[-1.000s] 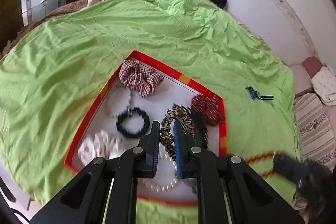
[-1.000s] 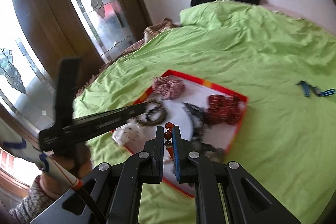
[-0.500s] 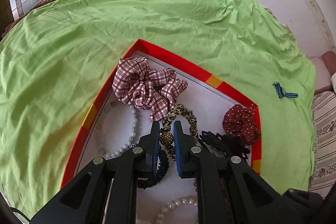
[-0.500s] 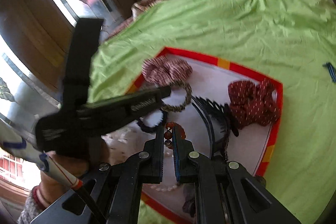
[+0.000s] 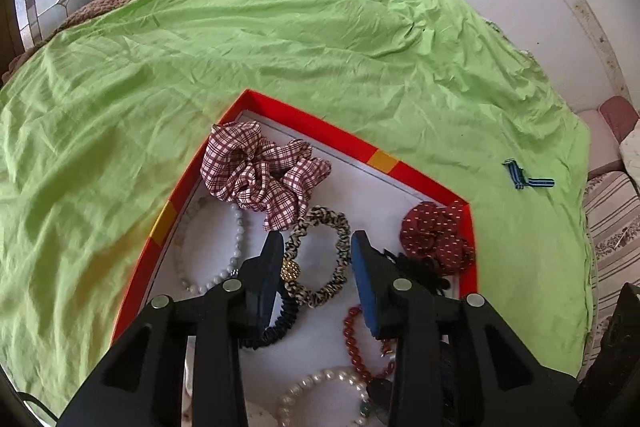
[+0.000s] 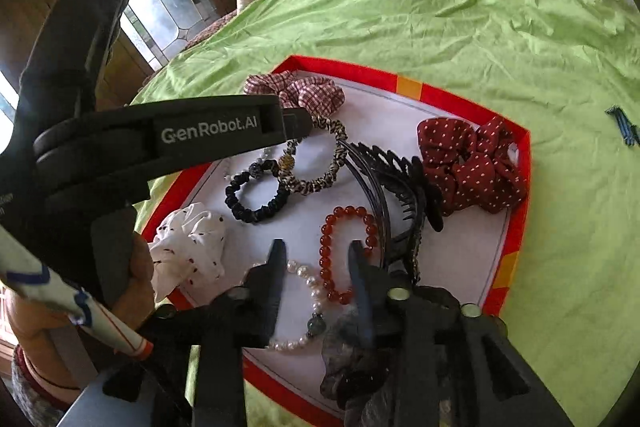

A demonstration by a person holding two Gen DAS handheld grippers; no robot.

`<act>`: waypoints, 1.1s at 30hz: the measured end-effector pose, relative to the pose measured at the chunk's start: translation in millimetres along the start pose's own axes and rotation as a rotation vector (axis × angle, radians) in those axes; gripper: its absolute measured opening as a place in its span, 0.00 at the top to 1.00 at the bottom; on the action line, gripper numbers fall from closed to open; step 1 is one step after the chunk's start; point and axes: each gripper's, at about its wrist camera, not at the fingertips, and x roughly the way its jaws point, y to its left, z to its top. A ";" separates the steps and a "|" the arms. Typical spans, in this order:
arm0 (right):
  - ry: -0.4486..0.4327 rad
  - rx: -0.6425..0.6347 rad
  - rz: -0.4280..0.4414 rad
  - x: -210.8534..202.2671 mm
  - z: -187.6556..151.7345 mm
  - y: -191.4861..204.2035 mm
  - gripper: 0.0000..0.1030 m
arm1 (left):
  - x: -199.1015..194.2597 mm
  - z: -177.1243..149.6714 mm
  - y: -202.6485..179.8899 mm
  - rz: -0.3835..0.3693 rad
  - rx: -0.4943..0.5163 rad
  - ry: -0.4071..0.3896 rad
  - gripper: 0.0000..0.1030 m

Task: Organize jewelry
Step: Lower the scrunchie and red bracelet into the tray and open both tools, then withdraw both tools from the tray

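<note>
Both grippers spread, holding nothing: left gripper point(image 5: 316, 247) over leopard tie point(image 5: 320, 259), right gripper point(image 6: 316, 255) over red bracelet point(image 6: 348, 251), both lying in tray point(image 6: 516, 251). Placing step looks complete; next, fetch striped ribbon point(image 5: 528, 179) off sheet point(image 5: 280, 47).

Both wrist fisheyes look steeply down from close above the red-rimmed tray point(image 5: 408, 169) point(image 6: 460, 99) on the green bedsheet point(image 5: 280, 39) point(image 6: 460, 7), the right view sitting farther back and also catching the left gripper point(image 6: 296, 125) from the side.
</note>
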 end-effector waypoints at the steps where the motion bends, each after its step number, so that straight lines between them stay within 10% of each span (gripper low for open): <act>1: -0.006 -0.006 -0.002 -3.2 -0.2 0.9 0.65 | -5.5 -0.8 -1.3 -0.003 -0.001 -0.008 0.67; 23: -0.094 0.064 -0.092 -124.1 -89.0 -57.8 0.45 | -136.7 -93.0 -56.7 0.132 0.051 -0.262 0.32; 33: -0.132 0.153 -0.169 -159.0 -143.9 -105.7 0.35 | -199.6 -146.1 -101.3 0.335 0.063 -0.547 0.04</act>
